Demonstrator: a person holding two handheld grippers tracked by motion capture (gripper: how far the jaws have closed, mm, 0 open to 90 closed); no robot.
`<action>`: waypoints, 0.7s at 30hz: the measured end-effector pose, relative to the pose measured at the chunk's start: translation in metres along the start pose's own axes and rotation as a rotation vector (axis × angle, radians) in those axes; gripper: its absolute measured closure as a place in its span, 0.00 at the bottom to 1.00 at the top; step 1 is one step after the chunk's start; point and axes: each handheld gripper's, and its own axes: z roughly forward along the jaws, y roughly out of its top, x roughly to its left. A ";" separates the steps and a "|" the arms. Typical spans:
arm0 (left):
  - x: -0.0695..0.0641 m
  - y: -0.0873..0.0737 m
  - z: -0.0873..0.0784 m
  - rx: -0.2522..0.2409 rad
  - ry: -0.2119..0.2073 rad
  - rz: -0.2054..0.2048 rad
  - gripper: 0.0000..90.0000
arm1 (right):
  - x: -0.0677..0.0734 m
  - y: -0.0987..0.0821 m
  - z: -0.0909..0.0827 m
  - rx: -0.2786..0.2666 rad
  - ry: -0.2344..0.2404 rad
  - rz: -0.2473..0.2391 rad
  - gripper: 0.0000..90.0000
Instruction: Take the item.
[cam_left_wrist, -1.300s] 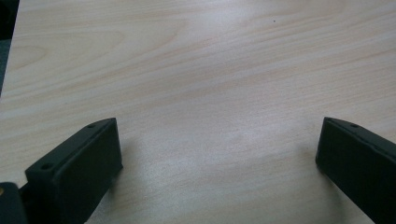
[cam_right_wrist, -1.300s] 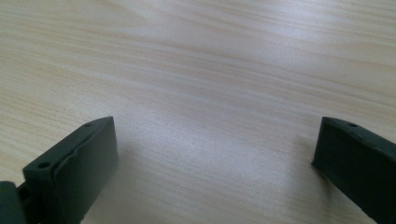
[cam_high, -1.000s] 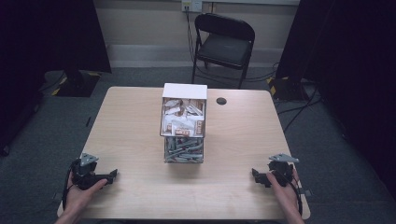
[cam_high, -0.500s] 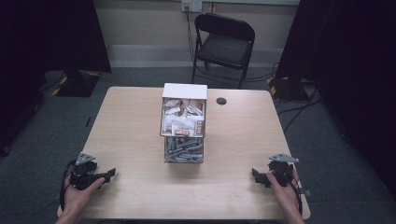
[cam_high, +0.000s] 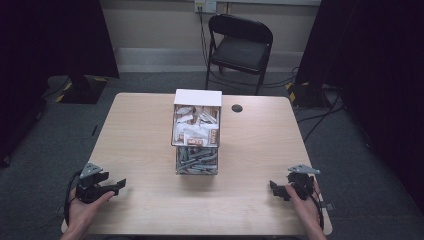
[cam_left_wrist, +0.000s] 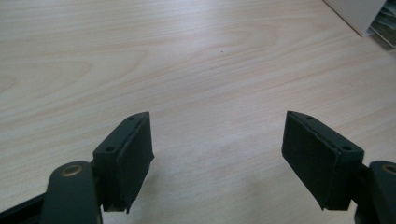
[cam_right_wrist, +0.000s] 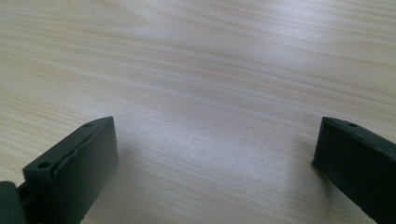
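The table (cam_high: 150, 150) is pale, smooth wood. The box (cam_high: 197, 150) has clear plastic walls. The gripper pads (cam_left_wrist: 135, 154) look matt black.

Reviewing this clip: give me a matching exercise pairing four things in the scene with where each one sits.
Things:
1. clear two-tier box of packets
2. black folding chair
3. small black round disc
4. left gripper

Places:
A. on the floor beyond the table's far edge
B. near corner of the light wooden table, at the view's left
C. middle of the table
D. on the table, just right of the box's top

Pairs: 1-C, 2-A, 3-D, 4-B
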 end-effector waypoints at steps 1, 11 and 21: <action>-0.002 0.001 0.000 -0.003 -0.003 0.008 0.30 | 0.000 0.000 0.000 0.000 0.000 0.000 0.00; -0.022 0.011 -0.005 -0.025 -0.075 0.074 0.34 | 0.000 0.000 0.000 0.000 0.001 -0.001 0.00; -0.034 0.019 -0.009 -0.034 -0.152 0.099 0.40 | 0.000 0.000 0.000 0.000 0.001 -0.001 0.00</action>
